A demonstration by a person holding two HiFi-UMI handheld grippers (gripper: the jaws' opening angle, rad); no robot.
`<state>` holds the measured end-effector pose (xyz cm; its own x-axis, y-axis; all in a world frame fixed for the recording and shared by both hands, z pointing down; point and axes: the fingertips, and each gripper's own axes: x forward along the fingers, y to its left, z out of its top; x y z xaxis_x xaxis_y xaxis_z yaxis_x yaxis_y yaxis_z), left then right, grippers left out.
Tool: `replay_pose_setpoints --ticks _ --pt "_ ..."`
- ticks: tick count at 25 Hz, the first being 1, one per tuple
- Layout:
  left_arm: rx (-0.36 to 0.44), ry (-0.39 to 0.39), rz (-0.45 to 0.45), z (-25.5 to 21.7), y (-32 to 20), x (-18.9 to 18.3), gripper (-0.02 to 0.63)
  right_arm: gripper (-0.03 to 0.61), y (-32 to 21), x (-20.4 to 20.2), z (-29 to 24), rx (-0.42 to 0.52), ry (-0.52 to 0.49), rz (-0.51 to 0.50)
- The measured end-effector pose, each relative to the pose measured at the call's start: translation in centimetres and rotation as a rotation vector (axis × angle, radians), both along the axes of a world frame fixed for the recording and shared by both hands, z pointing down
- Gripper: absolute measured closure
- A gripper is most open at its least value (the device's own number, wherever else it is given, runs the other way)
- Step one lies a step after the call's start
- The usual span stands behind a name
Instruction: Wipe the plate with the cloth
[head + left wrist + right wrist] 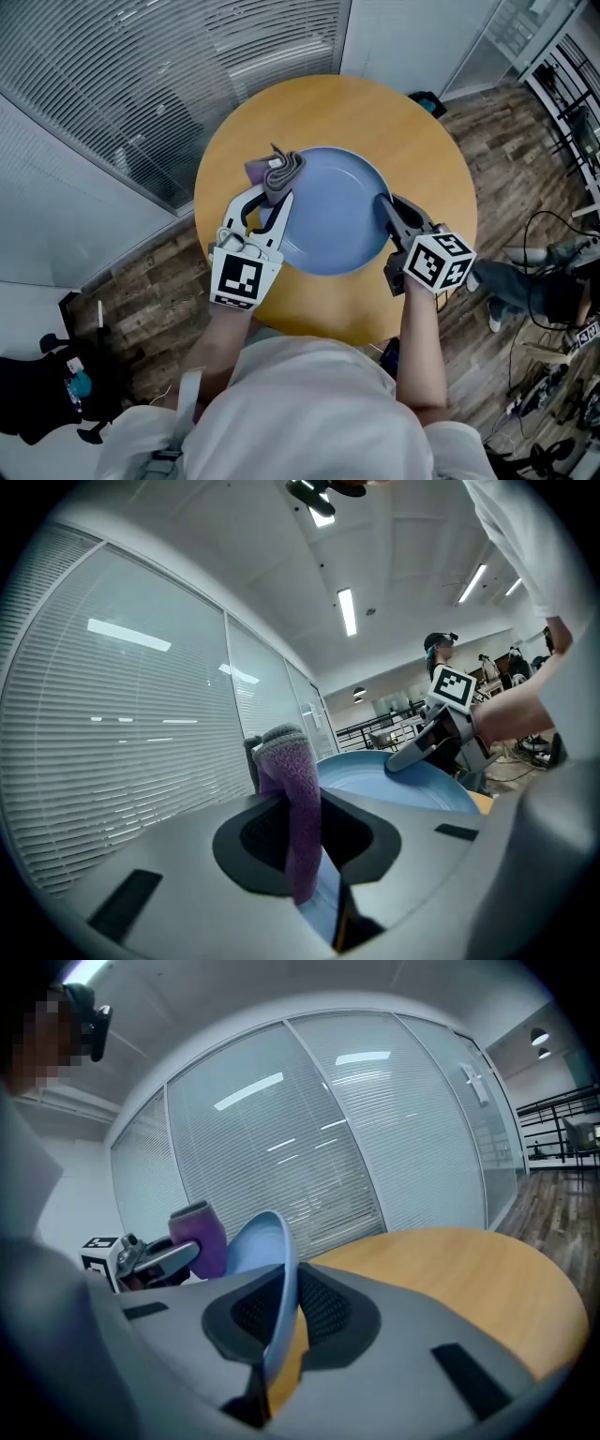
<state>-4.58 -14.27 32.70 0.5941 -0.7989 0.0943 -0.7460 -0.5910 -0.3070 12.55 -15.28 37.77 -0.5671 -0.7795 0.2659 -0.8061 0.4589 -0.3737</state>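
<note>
A blue plate (333, 211) is held over the round wooden table (422, 150). My right gripper (386, 208) is shut on the plate's right rim (277, 1297). My left gripper (272, 202) is shut on a folded purple and grey cloth (277, 172), which rests against the plate's left edge. In the left gripper view the cloth (295, 808) stands upright between the jaws, with the plate (403, 780) beyond it. The right gripper view shows the cloth (199, 1237) beside the plate's far rim.
Glass walls with blinds (169, 84) run close behind the table. Wood flooring (525, 159) lies to the right, with cables and dark gear (553, 281) on it. A dark bag (56, 394) sits on the floor at lower left.
</note>
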Motion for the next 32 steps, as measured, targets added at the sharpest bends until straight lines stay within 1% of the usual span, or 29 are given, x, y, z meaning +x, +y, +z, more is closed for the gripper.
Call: replay_pose_setpoints --ticks 4,10,19,24,28,32 --pt "-0.015 -0.003 -0.008 0.4 -0.6 0.2 0.561 0.543 0.1 -0.7 -0.3 0.011 -0.002 -0.020" --pt "-0.033 -0.033 -0.014 0.7 -0.8 -0.3 0.561 0.541 0.9 -2.6 -1.1 0.035 0.037 -0.062" --pt "-0.071 -0.083 0.015 1.5 -0.8 0.1 0.561 0.537 1.6 -4.8 -2.0 0.075 0.104 -0.124" --pt "-0.099 -0.098 0.042 2.0 -0.5 0.6 0.561 0.535 2.2 -5.3 -2.5 0.084 0.120 -0.141" --pt "-0.091 -0.138 0.068 2.1 -0.5 1.2 0.561 0.535 2.2 -5.4 -2.3 0.078 0.122 -0.144" --pt "-0.074 -0.194 0.097 2.1 -0.2 2.4 0.561 0.535 2.3 -5.3 -2.1 0.073 0.117 -0.151"
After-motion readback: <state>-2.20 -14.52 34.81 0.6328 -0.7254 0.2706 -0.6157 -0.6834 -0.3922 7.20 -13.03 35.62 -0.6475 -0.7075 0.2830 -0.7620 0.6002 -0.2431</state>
